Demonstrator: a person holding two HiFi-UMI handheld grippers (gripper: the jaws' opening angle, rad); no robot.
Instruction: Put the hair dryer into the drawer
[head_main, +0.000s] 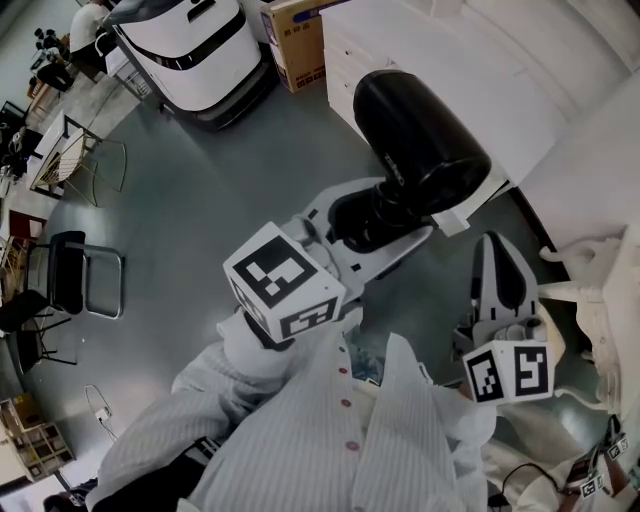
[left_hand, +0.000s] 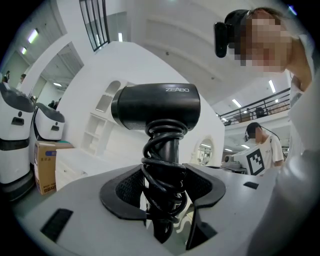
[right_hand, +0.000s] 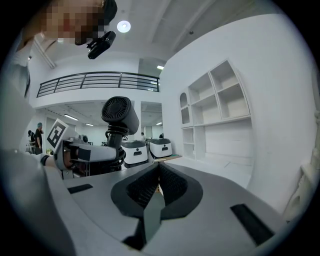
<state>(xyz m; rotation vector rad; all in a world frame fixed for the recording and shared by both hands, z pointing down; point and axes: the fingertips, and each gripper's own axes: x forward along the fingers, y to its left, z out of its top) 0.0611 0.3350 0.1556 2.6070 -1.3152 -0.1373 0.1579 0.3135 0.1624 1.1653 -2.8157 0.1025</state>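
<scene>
Between the jaws of the left gripper (left_hand: 162, 185): hair dryer (left_hand: 157, 107), black, gripped by its handle. The barrel stands just past the jaw tips and lies crosswise to them. In the head view the dryer (head_main: 420, 130) is carried out ahead of the person, its barrel above the left gripper (head_main: 385, 215).

Cord (left_hand: 165, 150): black, coiled round the handle and pinched with it between the jaw pads.

Right gripper (right_hand: 159, 172): jaws pressed together, nothing between them. It is carried apart from the dryer, which shows to its left and ahead (right_hand: 120, 114). In the head view it (head_main: 497, 255) sits to the right of the left gripper, nearer the person.

Marker cubes: one behind each gripper, left (head_main: 283, 283) and right (head_main: 510, 372).

White cabinet (head_main: 520, 80): beyond the dryer, ahead of the left gripper.

Cardboard box (head_main: 298, 40): on the floor, ahead and left of the left gripper, beside the cabinet.

White open shelving (right_hand: 220, 105): ahead and right of the right gripper.
</scene>
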